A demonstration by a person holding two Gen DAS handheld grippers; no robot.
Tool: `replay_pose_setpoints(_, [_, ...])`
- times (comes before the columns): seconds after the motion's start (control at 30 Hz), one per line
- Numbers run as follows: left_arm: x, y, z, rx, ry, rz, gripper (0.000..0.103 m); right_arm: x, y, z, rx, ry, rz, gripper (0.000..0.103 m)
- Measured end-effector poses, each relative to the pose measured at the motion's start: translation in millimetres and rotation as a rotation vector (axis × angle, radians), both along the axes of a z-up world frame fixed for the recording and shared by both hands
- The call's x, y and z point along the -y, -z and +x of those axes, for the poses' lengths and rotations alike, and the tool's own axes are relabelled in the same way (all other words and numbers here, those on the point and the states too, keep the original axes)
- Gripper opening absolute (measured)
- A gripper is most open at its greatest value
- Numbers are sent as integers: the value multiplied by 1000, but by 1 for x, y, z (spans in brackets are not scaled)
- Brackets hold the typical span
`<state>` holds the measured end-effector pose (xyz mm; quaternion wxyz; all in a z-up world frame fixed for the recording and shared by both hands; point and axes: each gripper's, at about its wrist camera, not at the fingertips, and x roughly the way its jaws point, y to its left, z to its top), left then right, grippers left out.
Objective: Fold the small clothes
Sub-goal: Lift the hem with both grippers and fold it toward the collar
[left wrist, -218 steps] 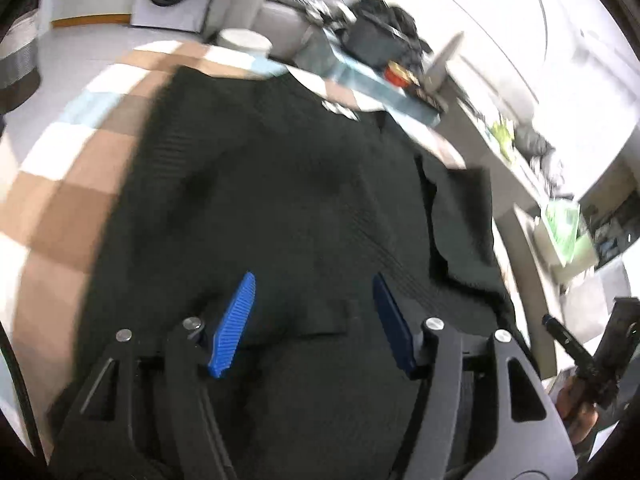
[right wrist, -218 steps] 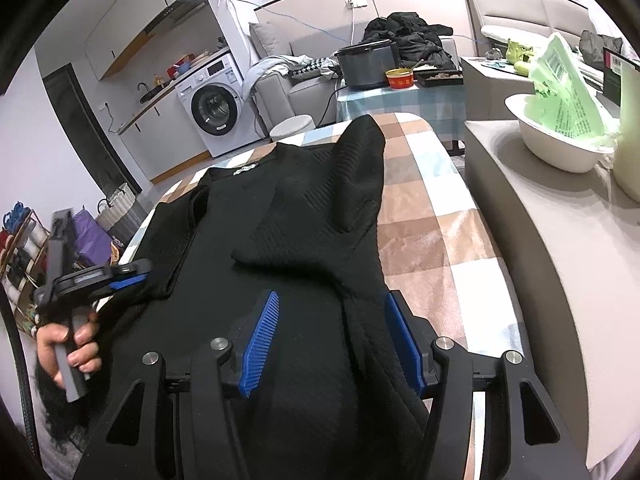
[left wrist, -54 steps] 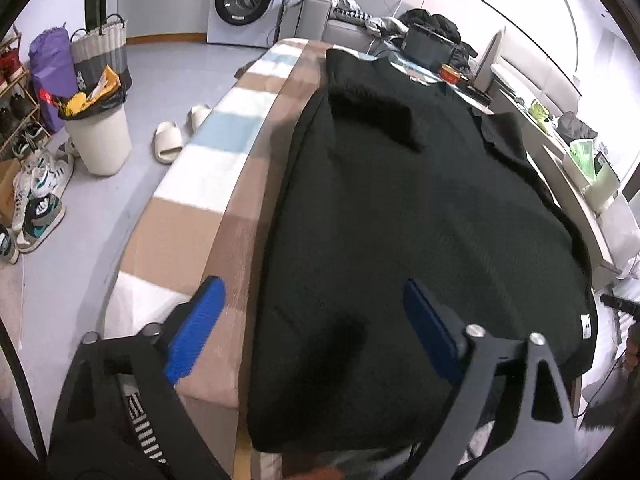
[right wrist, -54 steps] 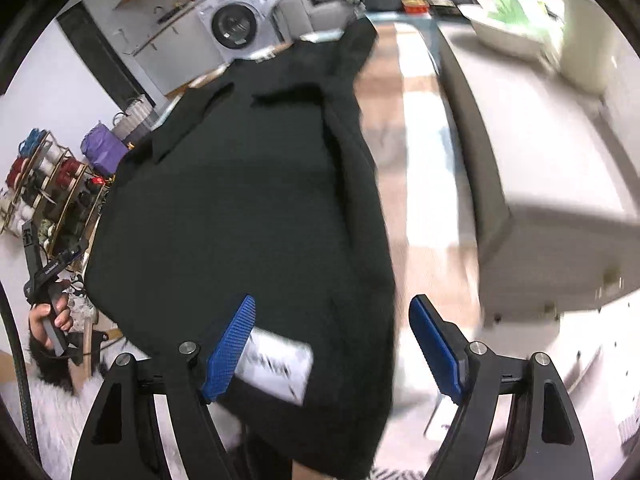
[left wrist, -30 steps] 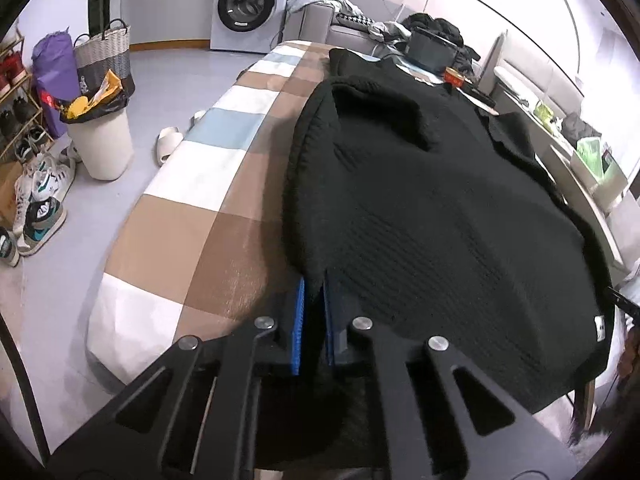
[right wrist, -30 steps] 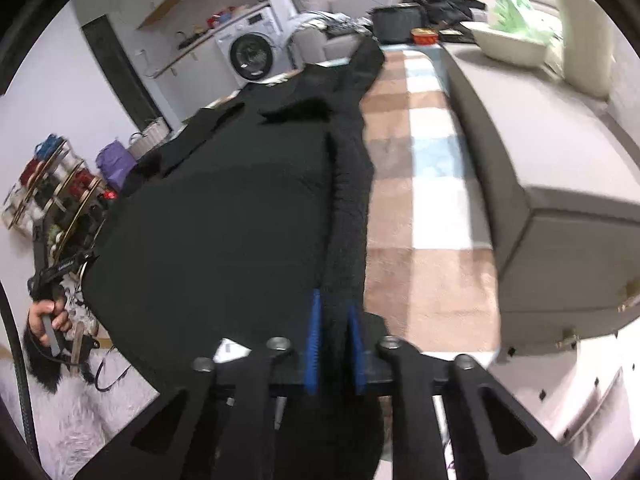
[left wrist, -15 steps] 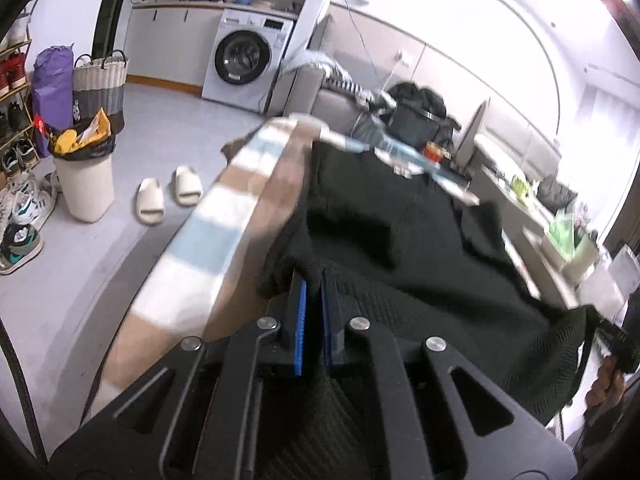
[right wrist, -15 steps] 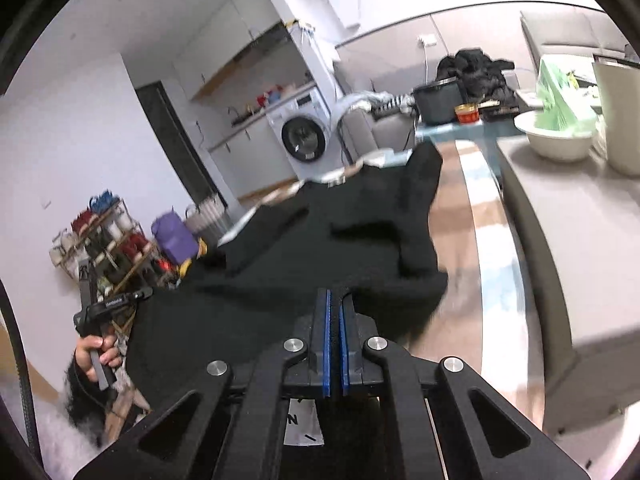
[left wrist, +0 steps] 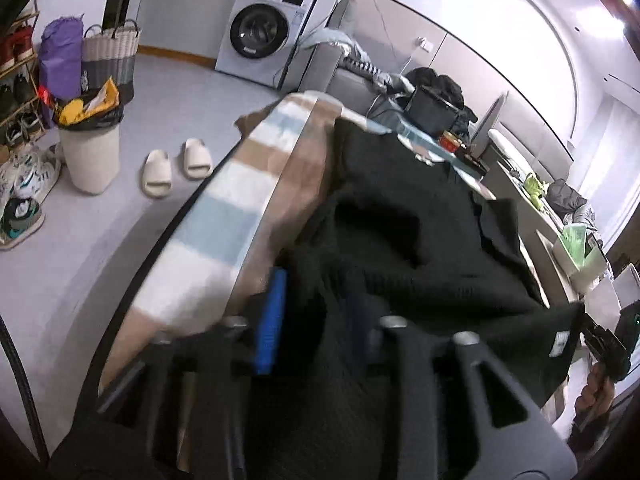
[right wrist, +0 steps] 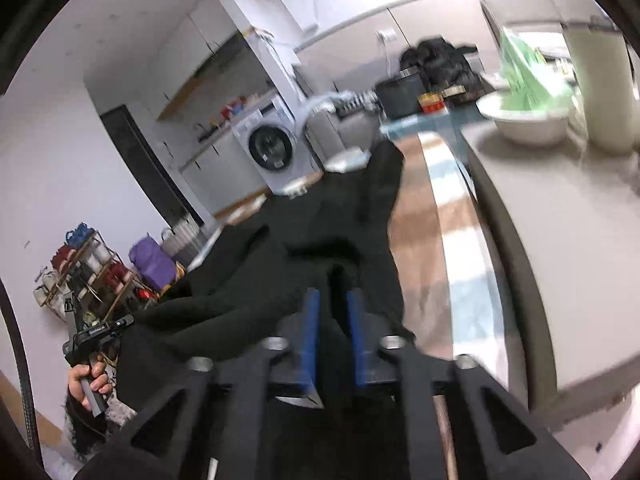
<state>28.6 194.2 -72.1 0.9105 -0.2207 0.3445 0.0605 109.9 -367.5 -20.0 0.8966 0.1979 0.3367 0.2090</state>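
A black knit sweater (left wrist: 420, 216) lies lengthwise on the checked table (left wrist: 244, 184), its near hem lifted off the surface. My left gripper (left wrist: 316, 300) holds the hem's left corner; black knit fills the narrow gap between its blue fingers (left wrist: 272, 320). My right gripper (right wrist: 334, 320) holds the hem's right corner of the sweater (right wrist: 320, 232) the same way. The hem sags between the two grippers. The right gripper also shows at the left view's right edge (left wrist: 600, 344), and the left one at the right view's left edge (right wrist: 96, 332).
A grey counter (right wrist: 560, 216) with a white bowl (right wrist: 524, 120) runs along the table's right side. On the floor to the left stand a white bin (left wrist: 90, 152), slippers (left wrist: 176, 166) and a shoe rack (right wrist: 80, 272). A washing machine (left wrist: 260, 40) stands beyond.
Since a second ago both grippers have lifted the sweater's near hem off the table and carried it forward, toward the collar. Their jaws now stand slightly wider, with knit between them.
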Motion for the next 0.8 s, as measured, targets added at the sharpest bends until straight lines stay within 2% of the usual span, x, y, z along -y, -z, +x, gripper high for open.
replay_pose_setpoints(0.03, [0,4,-5,-10,-8,-3,53,1,4,-1,-16,-3,5,47])
replay_pose_setpoints(0.07, [0,6,-11,-12,-9,-11,54,1,7,-1,-38,-14,-1,47])
replay_pose_setpoints(0.27, [6,24,-36,-73,15,2,55,-8,22,-7,-97,-80,-94,49])
replay_pose_setpoints(0.5, [20,41,-47,-120,75,7,55,-29,34,-16,-102,-188,-150,49])
replay_pose_setpoints(0.53, [21,43,-48,-120,84,-4,50,-31,34,-17,-96,-191,-156,48])
replay_pose_setpoints(0.57, [22,43,-49,-107,92,-15,32,-32,33,-20,-79,-193,-158,42])
replay_pose_setpoints(0.6, [23,43,-49,-96,94,-21,22,-35,32,-22,-69,-198,-160,35])
replay_pose_setpoints(0.63, [23,43,-49,-87,98,-25,9,-37,32,-25,-64,-202,-162,18])
replay_pose_setpoints(0.67, [23,41,-49,-75,97,-31,3,-38,30,-27,-53,-200,-166,13])
replay_pose_setpoints(0.73, [23,33,-52,-35,95,-43,3,-39,25,-33,-25,-208,-156,8])
replay_pose_setpoints(0.8, [21,23,-57,2,88,-47,3,-39,18,-40,1,-223,-129,8])
